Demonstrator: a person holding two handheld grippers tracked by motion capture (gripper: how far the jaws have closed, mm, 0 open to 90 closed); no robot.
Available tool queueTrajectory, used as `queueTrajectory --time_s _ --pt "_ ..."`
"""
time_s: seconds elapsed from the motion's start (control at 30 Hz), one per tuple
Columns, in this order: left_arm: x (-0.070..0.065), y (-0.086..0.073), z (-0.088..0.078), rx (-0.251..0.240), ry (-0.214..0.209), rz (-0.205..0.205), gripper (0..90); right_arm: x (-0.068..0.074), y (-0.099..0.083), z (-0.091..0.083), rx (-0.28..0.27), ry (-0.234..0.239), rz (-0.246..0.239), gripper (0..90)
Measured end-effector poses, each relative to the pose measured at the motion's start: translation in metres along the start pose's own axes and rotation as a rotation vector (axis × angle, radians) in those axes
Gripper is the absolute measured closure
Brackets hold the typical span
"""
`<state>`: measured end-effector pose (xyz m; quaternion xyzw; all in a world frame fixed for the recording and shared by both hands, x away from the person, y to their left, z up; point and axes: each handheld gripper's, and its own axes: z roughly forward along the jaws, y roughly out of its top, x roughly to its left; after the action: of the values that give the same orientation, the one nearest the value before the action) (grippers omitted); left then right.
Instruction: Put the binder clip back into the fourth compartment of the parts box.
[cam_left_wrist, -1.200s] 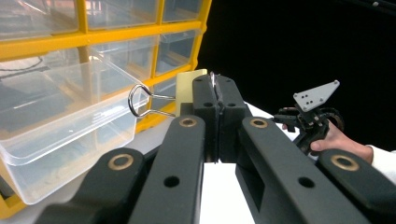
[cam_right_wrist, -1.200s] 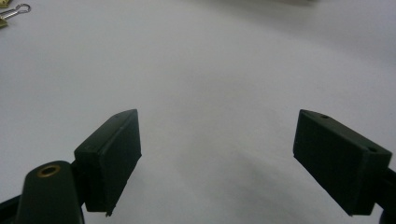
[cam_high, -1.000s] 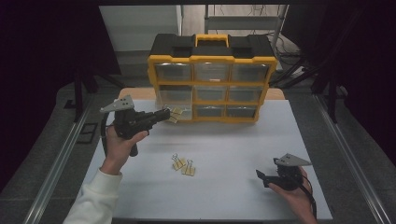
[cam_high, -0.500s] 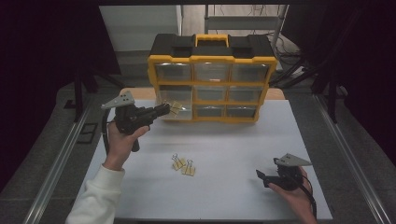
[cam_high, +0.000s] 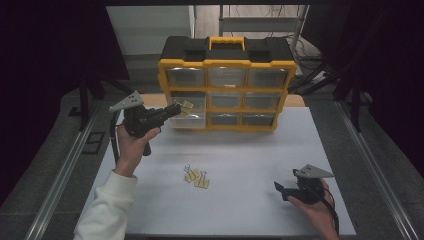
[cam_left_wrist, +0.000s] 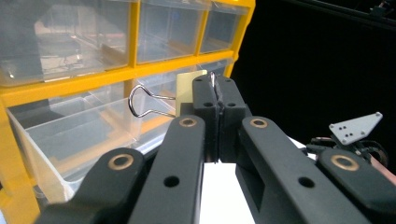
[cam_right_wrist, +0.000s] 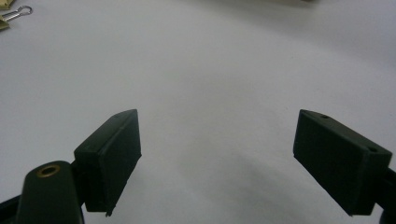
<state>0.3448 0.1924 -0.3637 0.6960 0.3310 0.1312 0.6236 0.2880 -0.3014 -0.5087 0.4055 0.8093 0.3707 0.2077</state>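
— So where does the binder clip (cam_left_wrist: 189, 88) sit against the open drawer (cam_left_wrist: 60, 140)?

— Right at its mouth. The left gripper (cam_high: 176, 109) is clamped on the clip's wire handle, and the yellow body hangs just past the jaws, over the pulled-out clear drawer in the left column of the yellow organizer (cam_high: 227, 64). Its spare wire loop points sideways, toward the drawer.

— Which hand is nearer?

— The left, by far. The right gripper (cam_high: 278, 188) rests low on the white table (cam_high: 260, 150), jaws wide apart, well away from the organizer.

— Anything else about?

— Two more yellow binder clips (cam_high: 196, 177) lie together mid-table, between the hands. Dark surroundings, metal rails either side. Dropping it, I'd judge, needs only a release.
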Motion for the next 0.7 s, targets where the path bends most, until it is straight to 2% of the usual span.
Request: queueTrajectory --time_s 0.17,0.7 --pt "0.007 -0.001 0.004 -0.002 0.031 0.003 89.2 0.0 0.0 0.0 -0.001 -0.001 -0.001 15.7" --pt "0.02 0.0 0.014 -0.019 0.084 -0.001 89.2 0.0 0.0 -0.001 -0.002 -0.001 -0.001 15.7"
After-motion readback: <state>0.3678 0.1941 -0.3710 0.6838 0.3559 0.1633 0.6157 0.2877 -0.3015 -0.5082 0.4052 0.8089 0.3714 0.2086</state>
